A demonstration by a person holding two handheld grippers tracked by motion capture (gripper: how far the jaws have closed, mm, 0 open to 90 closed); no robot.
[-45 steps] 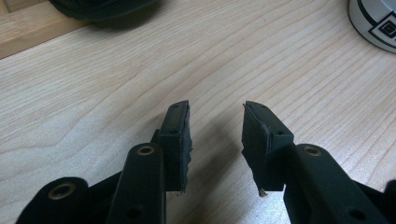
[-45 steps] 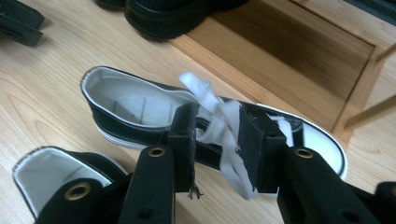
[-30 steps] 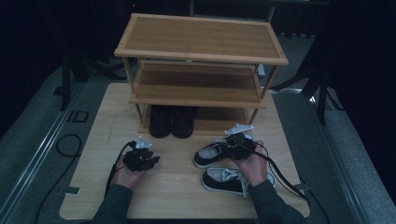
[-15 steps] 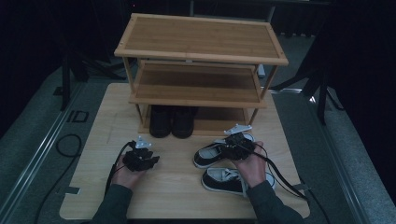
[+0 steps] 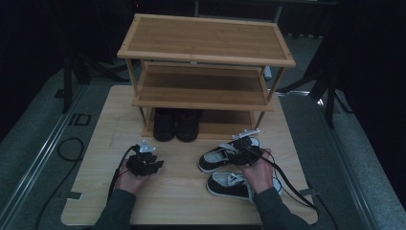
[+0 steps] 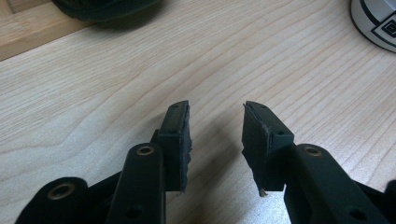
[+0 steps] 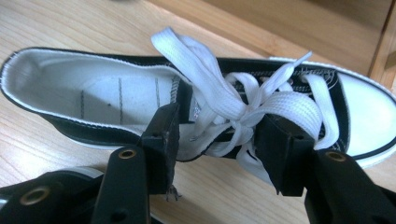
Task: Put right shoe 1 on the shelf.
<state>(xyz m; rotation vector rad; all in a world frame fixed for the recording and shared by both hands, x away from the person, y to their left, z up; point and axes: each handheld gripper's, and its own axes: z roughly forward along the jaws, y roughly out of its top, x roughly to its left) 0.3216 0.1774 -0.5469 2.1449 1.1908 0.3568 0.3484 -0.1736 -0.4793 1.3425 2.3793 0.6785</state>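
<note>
Where the far sneaker [image 5: 229, 154] lies on its sole on the bench [image 5: 186, 177], just in front of the rack [image 5: 206, 72], the right hand-held gripper [image 5: 246, 148] sits over its laces [image 7: 261, 107]. In the right gripper view its jaws have just been opening and stand apart, one at the tongue side and one at the knot, with the laces between them but not pinched. The toe points toward the rack's right leg. A second sneaker [image 5: 234, 184] lies just beside it, nearer the person, partly under the right hand [image 5: 261, 172]. Well apart to the left, the left hand-held gripper [image 5: 143, 160] rests low over bare wood, its jaws apart with nothing between them. A pair of black shoes [image 5: 176, 123] stands on the rack's bottom shelf; the two upper shelves hold nothing.
</note>
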